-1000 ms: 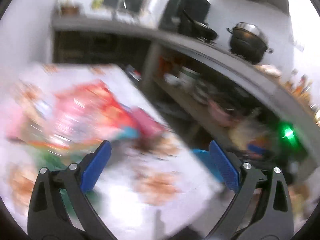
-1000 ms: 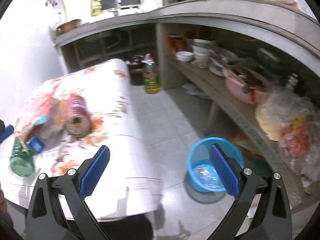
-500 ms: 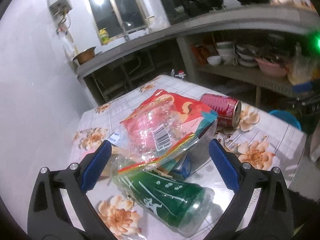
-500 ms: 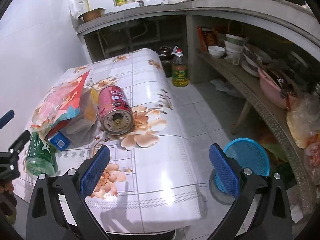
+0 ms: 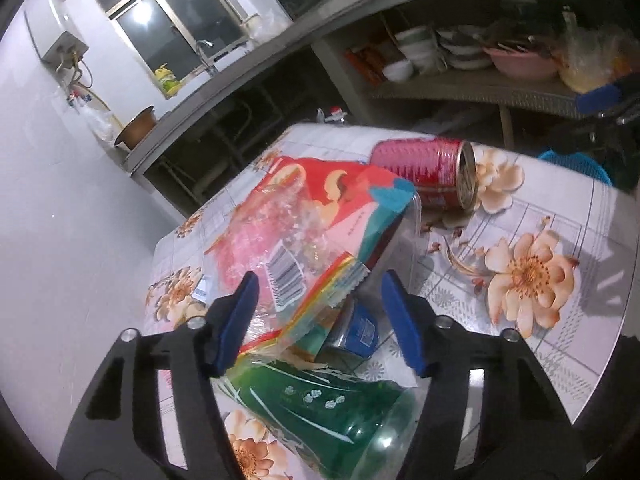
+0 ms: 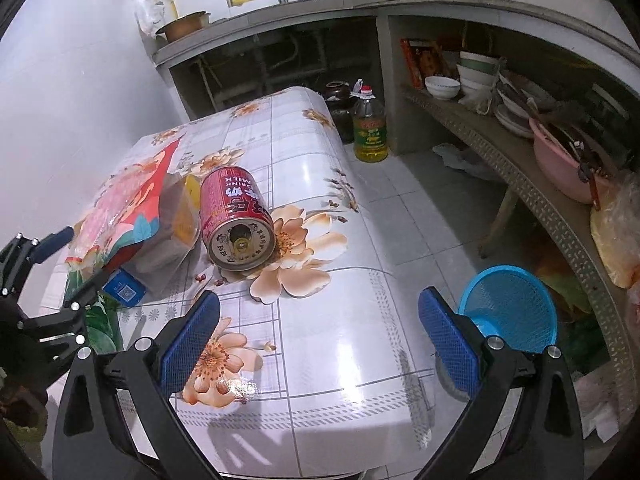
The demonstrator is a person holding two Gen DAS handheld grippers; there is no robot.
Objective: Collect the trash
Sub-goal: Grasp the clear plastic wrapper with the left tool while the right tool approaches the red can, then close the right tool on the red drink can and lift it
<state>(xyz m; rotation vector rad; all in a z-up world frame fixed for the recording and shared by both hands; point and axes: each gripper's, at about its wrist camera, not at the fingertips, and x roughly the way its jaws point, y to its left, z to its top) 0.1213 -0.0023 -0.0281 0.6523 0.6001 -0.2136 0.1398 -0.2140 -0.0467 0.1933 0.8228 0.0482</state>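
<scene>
Closing around the snack bag (image 5: 320, 216) on the flowered counter (image 5: 560, 216), the left hand-held gripper (image 5: 320, 312) grips nothing yet; the right hand-held gripper (image 6: 320, 344) gapes empty near the floor basket (image 6: 508, 308).

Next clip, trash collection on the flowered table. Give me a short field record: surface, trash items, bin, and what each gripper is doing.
surface: table with flowered cloth
trash on table: red can on its side; snack bag; green bottle on its side; small blue carton
bin: blue basket on the floor beside the table
left gripper: jaws closing around the snack bag's lower edge, pads not yet pressing it
right gripper: open, empty, over the table's near edge
</scene>
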